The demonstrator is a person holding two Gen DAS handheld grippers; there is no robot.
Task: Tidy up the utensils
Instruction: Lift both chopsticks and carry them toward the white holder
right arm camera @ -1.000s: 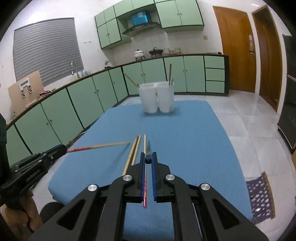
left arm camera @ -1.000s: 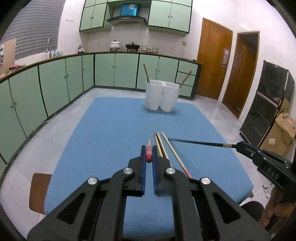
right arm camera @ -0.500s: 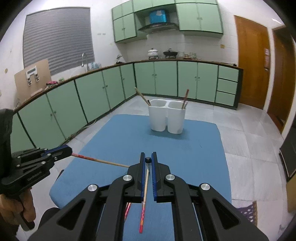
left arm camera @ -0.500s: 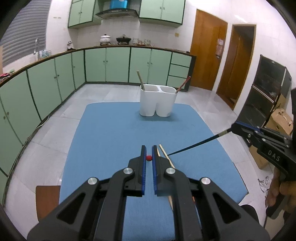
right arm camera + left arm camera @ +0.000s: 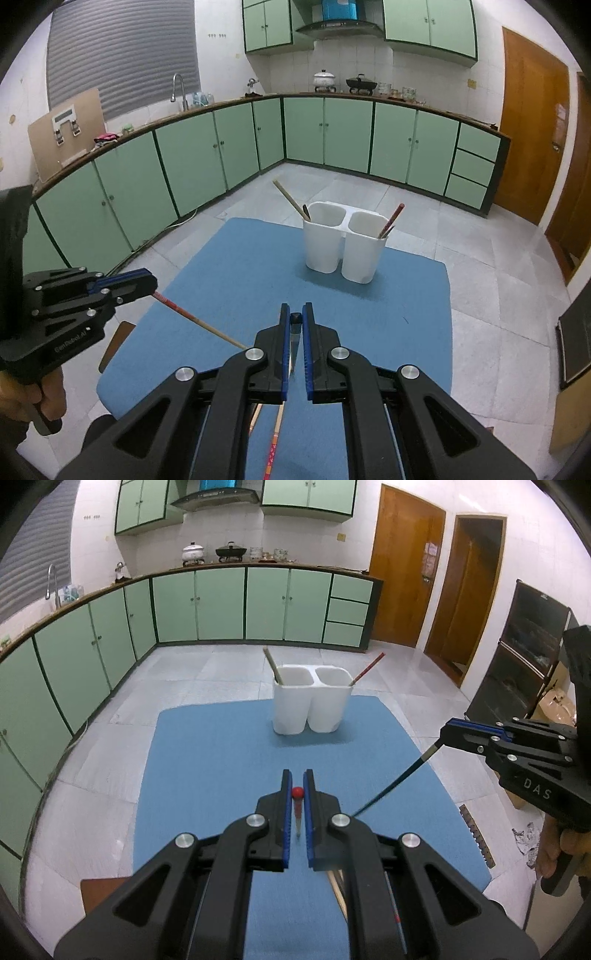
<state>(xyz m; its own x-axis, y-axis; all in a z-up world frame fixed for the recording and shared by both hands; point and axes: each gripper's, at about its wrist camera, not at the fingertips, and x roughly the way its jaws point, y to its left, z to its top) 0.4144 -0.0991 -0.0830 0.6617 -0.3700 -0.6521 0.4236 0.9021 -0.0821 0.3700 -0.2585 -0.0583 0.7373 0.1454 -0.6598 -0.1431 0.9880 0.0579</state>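
My left gripper is shut on a wooden chopstick with a red end, held above the blue table. In the right wrist view the same left gripper shows at the left, and the red-and-wood chopstick slants down from it. My right gripper is shut on a black chopstick. In the left wrist view the right gripper holds the black chopstick slanting down to the left. A white two-compartment holder stands at the table's far end with chopsticks in both cups.
Loose chopsticks lie on the table under the grippers. A brown seat sits by the table's near left corner. Green cabinets ring the room. A black cabinet and cardboard boxes stand at the right.
Both grippers have risen off the table, each carrying its chopstick. The chopsticks now slant downward instead of lying near the surface, and the holder appears farther below.
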